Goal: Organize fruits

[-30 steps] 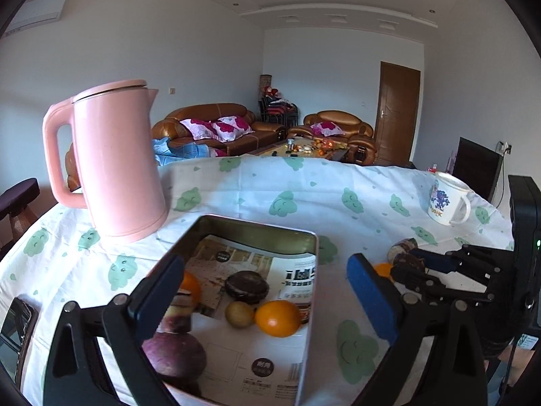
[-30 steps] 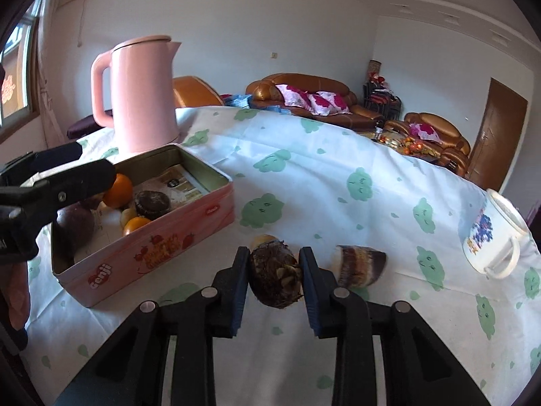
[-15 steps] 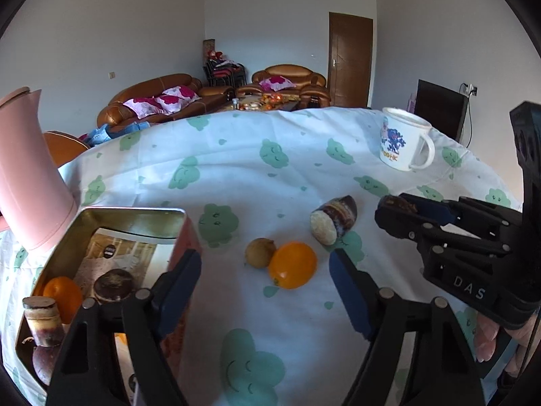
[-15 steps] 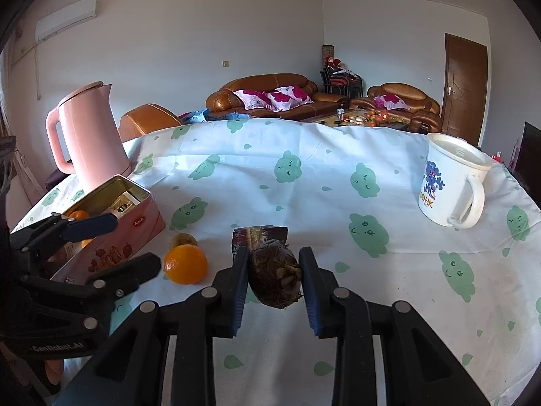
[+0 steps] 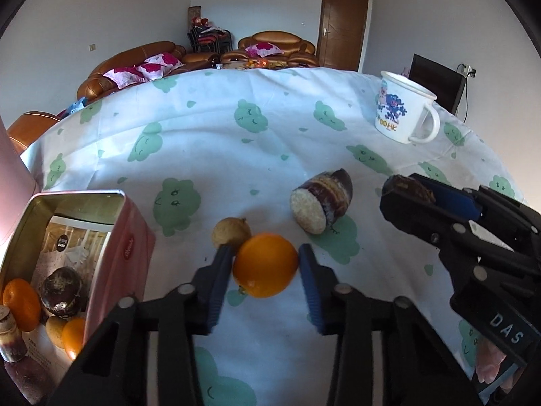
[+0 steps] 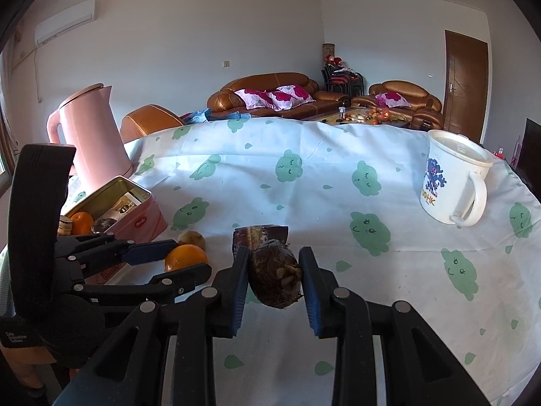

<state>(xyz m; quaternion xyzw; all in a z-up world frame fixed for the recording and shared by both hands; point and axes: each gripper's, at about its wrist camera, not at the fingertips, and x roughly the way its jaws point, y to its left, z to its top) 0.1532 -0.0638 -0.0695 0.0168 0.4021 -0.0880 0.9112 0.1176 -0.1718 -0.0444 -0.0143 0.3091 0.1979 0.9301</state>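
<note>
An orange [image 5: 265, 265] lies on the cloud-print tablecloth, and my left gripper [image 5: 264, 250] is closing on it, blue pads touching both its sides. A small tan fruit [image 5: 231, 231] rests against the orange's far left. A cut purple-skinned piece [image 5: 321, 204] lies just beyond to the right. My right gripper [image 6: 274, 257] is shut on a rough brown fruit [image 6: 275, 274], held above the cloth to the right of the orange [image 6: 184, 257]. The pink tin [image 5: 132, 247] at the left holds oranges, a dark round fruit and other pieces.
A white printed mug [image 5: 402, 113] stands at the far right of the table. A pink kettle [image 6: 91, 135] stands behind the tin [image 6: 145, 221] at the left. The tablecloth drops over the table's far edge; sofas and a door lie beyond.
My left gripper swung right from above the tin, came down over the orange, and its jaws narrowed onto it. The right gripper kept the brown fruit and shifted a little.
</note>
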